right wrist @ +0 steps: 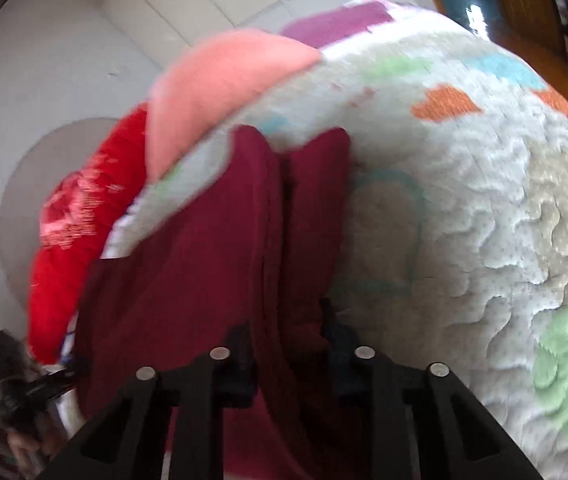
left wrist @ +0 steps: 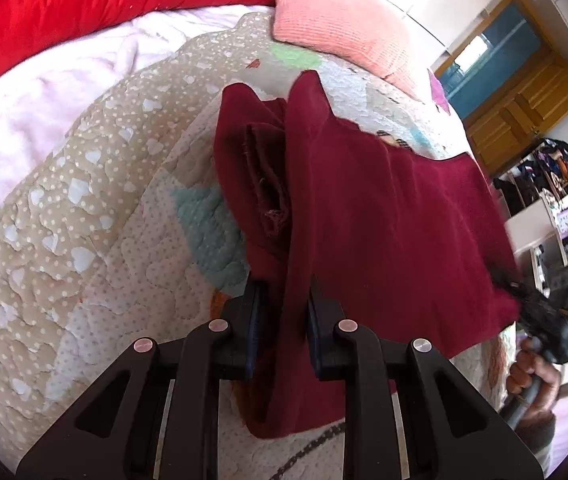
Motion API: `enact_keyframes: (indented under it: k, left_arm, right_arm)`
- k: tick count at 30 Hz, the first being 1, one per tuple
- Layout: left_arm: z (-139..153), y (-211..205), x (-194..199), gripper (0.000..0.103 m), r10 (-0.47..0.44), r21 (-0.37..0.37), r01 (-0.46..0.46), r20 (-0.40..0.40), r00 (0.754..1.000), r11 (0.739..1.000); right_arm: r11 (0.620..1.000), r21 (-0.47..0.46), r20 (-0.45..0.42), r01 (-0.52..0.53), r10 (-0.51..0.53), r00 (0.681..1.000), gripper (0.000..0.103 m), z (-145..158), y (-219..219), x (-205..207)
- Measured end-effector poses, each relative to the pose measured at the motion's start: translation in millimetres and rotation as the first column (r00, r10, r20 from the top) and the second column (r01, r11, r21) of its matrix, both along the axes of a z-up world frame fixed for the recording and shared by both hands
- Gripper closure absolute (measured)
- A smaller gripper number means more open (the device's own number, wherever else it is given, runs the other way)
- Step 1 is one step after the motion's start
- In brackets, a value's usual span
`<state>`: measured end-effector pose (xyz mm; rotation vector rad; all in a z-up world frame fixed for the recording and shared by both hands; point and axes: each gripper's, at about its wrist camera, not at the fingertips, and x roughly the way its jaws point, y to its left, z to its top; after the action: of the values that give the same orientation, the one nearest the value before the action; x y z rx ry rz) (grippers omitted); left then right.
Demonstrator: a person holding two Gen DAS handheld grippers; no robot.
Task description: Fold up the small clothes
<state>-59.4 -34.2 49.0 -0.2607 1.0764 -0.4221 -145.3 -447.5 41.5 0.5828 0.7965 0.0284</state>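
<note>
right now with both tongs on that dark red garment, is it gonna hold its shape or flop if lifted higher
Likely floppy: the dark red garment sags and bunches between the left tongs and right tongs. Probably light, since it drapes without pulling taut. It looks unlikely to slip, as thick folds sit between the pads, though the right view is blurred.

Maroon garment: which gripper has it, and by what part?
Both. The left gripper pinches a bunched edge of the maroon garment; the right gripper pinches another edge, stretching it between them above the quilt.
</note>
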Motion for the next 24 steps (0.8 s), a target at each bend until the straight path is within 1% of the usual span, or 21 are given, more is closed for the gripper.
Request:
enact_keyframes:
  k: [3,4,5,7,8,9,10,11,12,13,15,16,18,20,22,24]
  left_arm:
    - [15.3,6.1,-10.0,0.085,-0.046,-0.02,0.046,0.015,0.999,0.999]
    - [19.4,7.3,-15.7,0.085,-0.065,-0.02,0.066,0.023,0.998,0.998]
    - [22.2,8.2,-22.2,0.085,-0.086,-0.02,0.086,0.03,0.996,0.996]
    - [18.9,9.5,-34.4,0.085,-0.111,-0.011,0.111,0.02,0.994,0.994]
    - [15.4,8.1,-38.6,0.085,-0.114,0.006,0.113,0.015,0.993,0.994]
    - [10.1,6.1,-42.9,0.084,-0.114,0.042,0.113,0.016,0.993,0.993]
    - [5.9,4.3,-45.5,0.084,-0.112,0.07,0.111,0.02,0.993,0.991]
    - [1.6,4.4,-48.3,0.083,-0.104,0.091,0.101,0.028,0.994,0.991]
    - [0.5,5.5,-51.4,0.082,-0.093,0.096,0.09,0.034,0.995,0.991]
    - [1.6,7.5,-53.6,0.082,-0.08,0.099,0.076,0.042,0.996,0.992]
    - [9.9,13.0,-61.3,0.082,-0.048,0.129,0.036,0.087,0.995,0.991]
    - [13.8,16.3,-65.8,0.082,-0.036,0.14,0.02,0.113,0.993,0.99]
    - [18.5,21.7,-73.7,0.082,-0.018,0.145,-0.004,0.148,0.989,0.989]
    - [17.6,24.2,-80.5,0.082,-0.004,0.161,-0.022,0.161,0.987,0.987]
    - [10.4,22.8,-83.5,0.08,-0.004,0.185,-0.024,0.15,0.989,0.983]
    - [1.6,19.8,-84.9,0.079,-0.004,0.205,-0.024,0.139,0.99,0.978]
  right_arm:
    - [0.994,0.076,0.099,-0.077,0.069,0.993,0.081,33.3,8.7,-34.6]
    - [0.992,0.081,0.12,-0.097,0.087,0.989,0.081,44.8,13.0,-49.5]
    - [0.992,0.063,0.127,-0.11,0.101,0.987,0.081,55.6,18.5,-66.3]
    - [0.993,0.006,0.126,-0.119,0.117,0.985,0.081,67.5,29.6,-99.6]
    - [0.993,-0.003,0.111,-0.118,0.117,0.987,0.079,65.3,32.6,-113.5]
    - [0.994,-0.001,0.089,-0.109,0.109,0.99,0.078,58.5,33.7,-121.7]
    - [0.998,-0.01,0.035,-0.067,0.068,0.997,0.068,43.6,31.0,-131.2]
    - [0.999,-0.033,-0.024,-0.018,0.017,1.0,0.059,30.8,28.1,-135.7]
    - [0.999,-0.051,-0.068,0.012,-0.015,0.998,0.059,22.3,24.6,-138.1]
    - [0.997,-0.064,-0.088,0.037,-0.043,0.995,0.059,17.5,21.1,-142.4]
    - [0.995,-0.068,-0.041,0.069,-0.072,0.997,0.059,27.1,19.3,-151.2]
    - [0.995,-0.072,0.008,0.07,-0.07,0.998,0.058,39.0,21.9,-155.8]
    - [0.995,-0.094,0.08,0.043,-0.035,0.996,0.058,61.2,35.1,-154.8]
    - [0.992,-0.126,0.136,-0.027,0.044,0.99,0.058,81.2,58.0,-139.7]
    - [0.982,-0.157,0.147,-0.105,0.128,0.981,0.058,90.2,86.4,-112.8]
    - [0.967,-0.184,0.135,-0.174,0.2,0.97,0.058,89.1,118.7,-83.5]
